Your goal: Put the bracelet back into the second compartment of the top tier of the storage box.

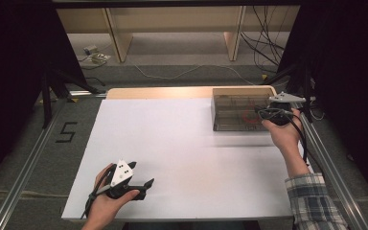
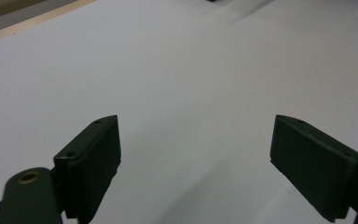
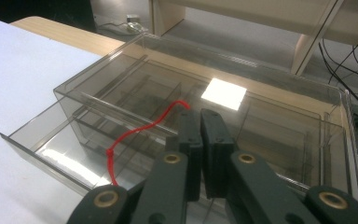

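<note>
Red string (image 3: 142, 128): one length, thin, with a small knot partway along, pinched at its upper end between the jaws of your right hand-held gripper (image 3: 200, 116), which are brought together on it. From the jaw tips the string curves away to the left in the right gripper view and hangs down past the knot toward the lower edge of the picture, passing in front of the drawer. Smoked clear plastic organiser box (image 3: 307, 100): stands at the far right corner of the surface (image 1: 182, 143), with inner dividers visible through its walls and a bright patch of reflected light on its top. Its shallow drawer (image 3: 37, 149) is pulled out toward the white surface, and your right hand-held gripper sits just above and in front of the box, jaws pointing into it. In the high view the string shows as a faint red curl (image 1: 248, 116) inside the outline of the box (image 1: 235, 91), just beside your right hand-held gripper (image 1: 263, 111) at the box's right end. Left hand-held gripper (image 1: 146, 184): held low over the near left part of the surface, well apart from the box and the string; in the left gripper view its jaws stand wide apart (image 2: 196, 154) with nothing between them, and bare white surface (image 2: 191, 70) lies beyond. Wooden edge (image 1: 163, 92) of the table: shows beyond the white sheet at the far side.
</note>
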